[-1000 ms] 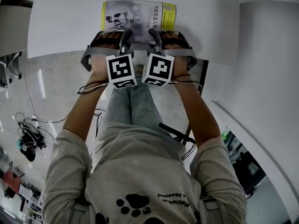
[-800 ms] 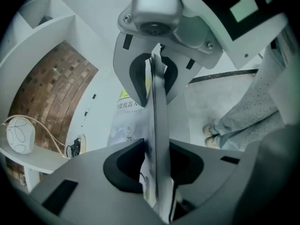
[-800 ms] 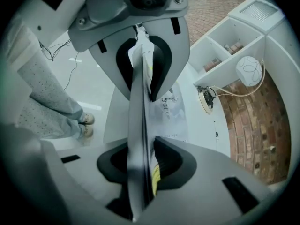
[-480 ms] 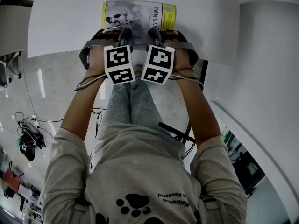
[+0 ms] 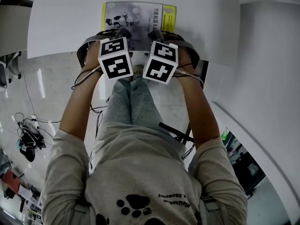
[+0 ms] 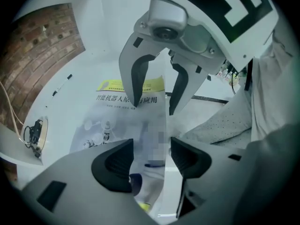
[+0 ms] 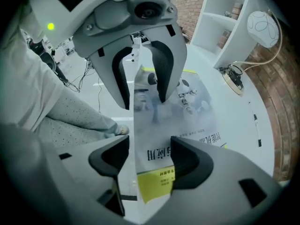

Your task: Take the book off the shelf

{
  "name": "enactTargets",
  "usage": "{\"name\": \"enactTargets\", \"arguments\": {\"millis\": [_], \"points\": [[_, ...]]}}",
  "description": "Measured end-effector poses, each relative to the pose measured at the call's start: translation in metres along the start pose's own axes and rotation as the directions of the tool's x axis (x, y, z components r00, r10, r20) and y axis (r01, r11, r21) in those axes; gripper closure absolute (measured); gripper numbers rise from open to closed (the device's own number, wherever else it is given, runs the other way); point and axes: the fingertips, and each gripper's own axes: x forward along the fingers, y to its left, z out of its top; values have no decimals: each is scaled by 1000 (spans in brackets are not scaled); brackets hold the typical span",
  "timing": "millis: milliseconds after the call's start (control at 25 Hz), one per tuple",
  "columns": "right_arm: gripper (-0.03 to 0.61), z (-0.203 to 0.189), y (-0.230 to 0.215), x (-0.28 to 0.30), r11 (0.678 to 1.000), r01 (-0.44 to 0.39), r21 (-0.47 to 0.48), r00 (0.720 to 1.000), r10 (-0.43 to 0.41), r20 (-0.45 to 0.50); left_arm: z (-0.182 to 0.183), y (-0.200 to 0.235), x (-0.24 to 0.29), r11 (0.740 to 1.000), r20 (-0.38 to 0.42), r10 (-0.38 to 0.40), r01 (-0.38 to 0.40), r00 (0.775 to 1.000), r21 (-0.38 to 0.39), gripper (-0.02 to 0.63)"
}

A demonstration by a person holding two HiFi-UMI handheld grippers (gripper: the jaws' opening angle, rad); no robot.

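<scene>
Since a second earlier the left tool (image 5: 122, 32) and right tool (image 5: 156, 33) had tipped steeper, and their jaws had just been opening; both stood released, the near edge of the book (image 5: 137, 15) between the jaws, unpressed. It lay flat on the counter (image 5: 61, 25) at 12 o'clock from both tools, its long axis running 9 to 3, equally near each.

the white tabletop (image 5: 65, 22) lies open to the left, right and far side of the book (image 5: 136, 14), which lies flat and low. the left hand-held gripper (image 6: 150, 156) and right hand-held gripper (image 7: 149, 161) crowd its near edge side by side; their jaws have just been opening and stand apart, with the book's edge in each gap, unpressed. a small round device (image 7: 233, 76) with a cable sits well apart, near the brick wall (image 6: 42, 36).
</scene>
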Motion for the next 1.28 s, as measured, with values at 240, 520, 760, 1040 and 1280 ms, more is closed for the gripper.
{"name": "enactTargets", "arguments": {"millis": [240, 520, 760, 1040, 1280], "points": [[313, 7, 5, -6, 998, -24, 50, 998, 22, 51, 9, -12, -4, 997, 60, -63, 65, 996, -41, 356], [313, 18, 1, -15, 992, -17, 129, 990, -1, 140, 17, -7, -17, 994, 131, -43, 56, 990, -96, 360], [366, 25, -10, -30, 976, 26, 217, 973, -75, 220, 23, 7, -30, 987, 195, 34, -3, 980, -158, 439], [526, 33, -36, -50, 924, 155, 350, 918, -265, 294, 29, 19, -37, 962, 285, 122, -43, 951, -269, 501], [554, 30, -48, -65, 844, 220, 489, 857, -407, 317, 38, 37, -51, 900, 332, 304, -155, 893, -408, 599]]}}
